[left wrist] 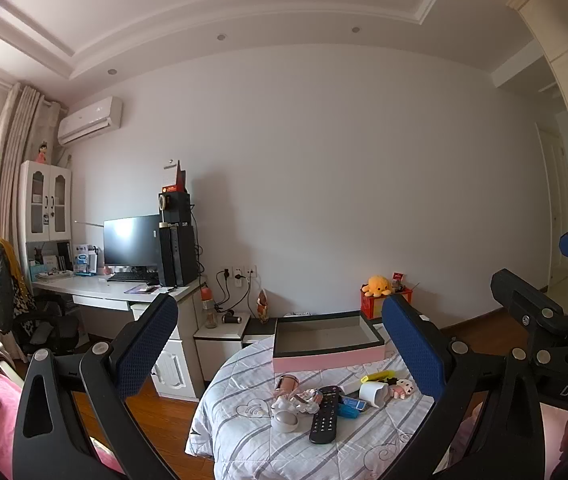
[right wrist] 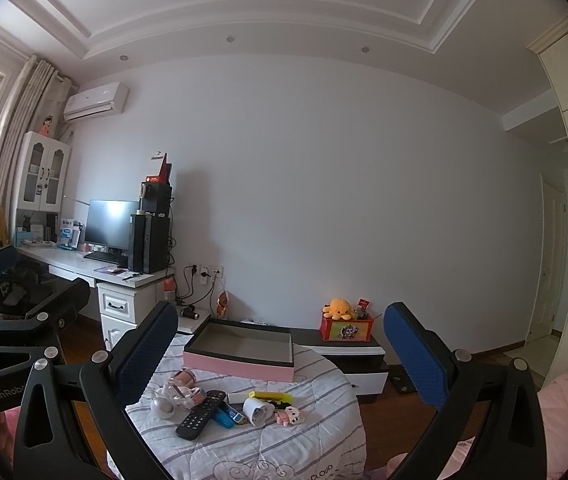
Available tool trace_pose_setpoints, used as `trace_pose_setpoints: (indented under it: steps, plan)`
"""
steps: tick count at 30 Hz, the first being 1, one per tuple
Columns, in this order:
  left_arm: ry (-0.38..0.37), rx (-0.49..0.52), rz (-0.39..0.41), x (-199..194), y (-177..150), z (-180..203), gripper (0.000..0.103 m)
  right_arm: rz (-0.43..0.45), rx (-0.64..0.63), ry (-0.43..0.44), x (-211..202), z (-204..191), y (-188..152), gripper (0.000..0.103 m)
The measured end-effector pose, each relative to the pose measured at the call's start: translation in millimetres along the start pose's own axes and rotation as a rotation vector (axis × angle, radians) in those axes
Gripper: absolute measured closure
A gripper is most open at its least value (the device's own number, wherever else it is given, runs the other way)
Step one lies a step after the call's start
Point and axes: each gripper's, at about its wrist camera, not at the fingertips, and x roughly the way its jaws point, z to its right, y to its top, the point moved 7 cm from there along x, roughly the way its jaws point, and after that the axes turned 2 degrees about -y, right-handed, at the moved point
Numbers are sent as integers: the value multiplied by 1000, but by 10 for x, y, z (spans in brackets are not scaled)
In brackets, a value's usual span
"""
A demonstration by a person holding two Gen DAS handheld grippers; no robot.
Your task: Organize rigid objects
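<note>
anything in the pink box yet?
No. The pink box shows a bare grey floor inside, while the remote and other small items lie on the quilt in front of it.

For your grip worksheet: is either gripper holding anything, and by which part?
Nothing is held. The left gripper and right gripper both stand wide open, well short of the remote on the bed.

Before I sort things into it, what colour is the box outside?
Pink sides, dark rim on the box; the right wrist view shows it best.
</note>
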Motion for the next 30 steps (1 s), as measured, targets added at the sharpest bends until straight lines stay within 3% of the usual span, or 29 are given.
trace_pose_setpoints:
  steps: [30]
  plan:
    - [0,8,0,0,31,18,0,1,-7,-18,14,47,-45,0]
